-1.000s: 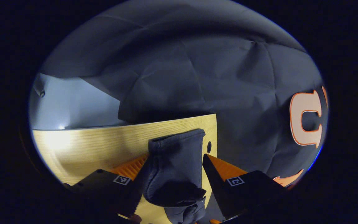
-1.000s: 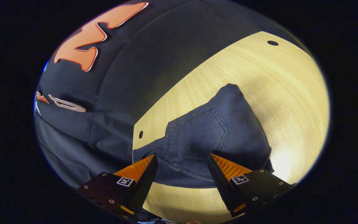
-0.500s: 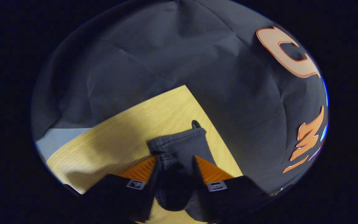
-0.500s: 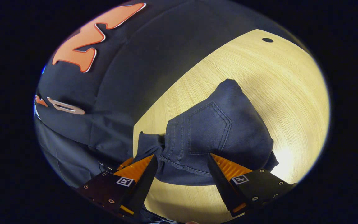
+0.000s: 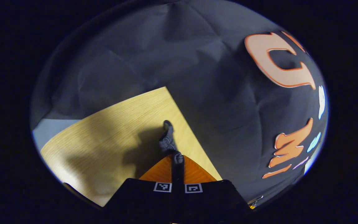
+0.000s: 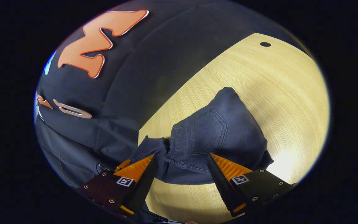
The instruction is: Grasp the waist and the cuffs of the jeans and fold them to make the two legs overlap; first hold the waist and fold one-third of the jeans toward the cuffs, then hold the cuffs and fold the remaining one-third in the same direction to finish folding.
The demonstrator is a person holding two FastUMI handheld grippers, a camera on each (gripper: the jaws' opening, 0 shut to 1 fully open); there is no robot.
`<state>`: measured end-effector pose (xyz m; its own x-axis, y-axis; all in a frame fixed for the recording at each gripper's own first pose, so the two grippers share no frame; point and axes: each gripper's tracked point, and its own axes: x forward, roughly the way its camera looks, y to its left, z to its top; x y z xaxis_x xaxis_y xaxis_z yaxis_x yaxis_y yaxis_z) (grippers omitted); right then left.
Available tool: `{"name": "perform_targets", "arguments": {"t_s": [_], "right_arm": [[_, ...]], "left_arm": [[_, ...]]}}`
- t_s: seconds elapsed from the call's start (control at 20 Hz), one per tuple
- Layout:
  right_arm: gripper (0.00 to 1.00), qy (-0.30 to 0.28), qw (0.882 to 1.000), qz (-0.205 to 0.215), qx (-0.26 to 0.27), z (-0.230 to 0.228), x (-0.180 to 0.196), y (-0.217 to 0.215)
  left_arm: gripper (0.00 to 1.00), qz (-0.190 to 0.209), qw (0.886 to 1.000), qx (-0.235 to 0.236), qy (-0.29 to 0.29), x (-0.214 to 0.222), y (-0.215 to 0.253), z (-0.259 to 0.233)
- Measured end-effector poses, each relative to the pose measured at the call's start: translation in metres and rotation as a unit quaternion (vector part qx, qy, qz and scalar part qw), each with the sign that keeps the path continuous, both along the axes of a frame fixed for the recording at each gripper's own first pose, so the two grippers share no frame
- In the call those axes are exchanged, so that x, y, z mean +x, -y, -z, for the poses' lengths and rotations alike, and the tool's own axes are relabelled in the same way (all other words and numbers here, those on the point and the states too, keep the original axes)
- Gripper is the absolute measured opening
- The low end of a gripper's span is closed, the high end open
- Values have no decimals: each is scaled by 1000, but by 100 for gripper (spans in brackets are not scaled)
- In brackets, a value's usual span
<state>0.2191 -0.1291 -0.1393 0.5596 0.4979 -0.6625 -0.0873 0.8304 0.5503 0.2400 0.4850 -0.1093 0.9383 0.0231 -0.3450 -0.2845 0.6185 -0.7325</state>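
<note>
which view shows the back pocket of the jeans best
The right gripper view: the back pocket lies face up just beyond the open right gripper, stitching clear. The left gripper view gives just a pinched bit of the jeans in the shut left gripper.

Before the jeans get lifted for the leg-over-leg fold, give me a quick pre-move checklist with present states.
1. Left gripper clamped on a bunch of the jeans: ok.
2. Right gripper closed on the waist: not ok, jaws open, straddling it.
3. Jeans resting on the table: ok.
4. Part held by left gripper is a cuff: cannot tell.
5. Fabric free of the table edge: not ok, a fold hangs over it.
</note>
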Motion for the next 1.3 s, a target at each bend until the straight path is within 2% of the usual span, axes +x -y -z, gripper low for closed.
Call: {"name": "perform_targets", "arguments": {"t_s": [0.25, 0.35, 0.45, 0.5, 0.65, 0.8, 0.95, 1.05, 1.1, 1.2, 1.3], "right_arm": [[98, 46, 999, 17, -3, -30, 3, 20], [98, 75, 997, 34, 1, -50, 8, 37], [98, 92, 995, 46, 11, -65, 10, 52], [98, 97, 994, 48, 17, -73, 10, 61], [98, 113, 991, 55, 33, -93, 6, 90], [98, 118, 991, 58, 29, -99, 4, 123], [98, 129, 989, 72, 28, -112, 7, 154], [98, 125, 989, 75, 32, -115, 7, 163], [98, 125, 989, 73, 34, -117, 7, 163], [98, 125, 990, 65, 26, -113, 9, 160], [98, 118, 991, 64, 11, -99, 12, 155]], "left_arm": [[1, 29, 998, 46, 40, -13, 69, -72], [1, 49, 995, 57, 71, -17, 104, -109], [0, 66, 990, 87, 87, -17, 132, -133], [1, 73, 989, 97, 89, -14, 145, -138], [1, 87, 989, 79, 92, -6, 196, -150], [1, 102, 985, 107, 93, 11, 247, -155], [1, 117, 986, 85, 84, 30, 294, -154], [1, 104, 986, 106, 76, 32, 288, -150], [1, 87, 988, 100, 79, 30, 273, -151], [1, 19, 995, 66, 76, 14, 201, -146], [1, -44, 997, 41, 57, -2, 105, -120]]}}
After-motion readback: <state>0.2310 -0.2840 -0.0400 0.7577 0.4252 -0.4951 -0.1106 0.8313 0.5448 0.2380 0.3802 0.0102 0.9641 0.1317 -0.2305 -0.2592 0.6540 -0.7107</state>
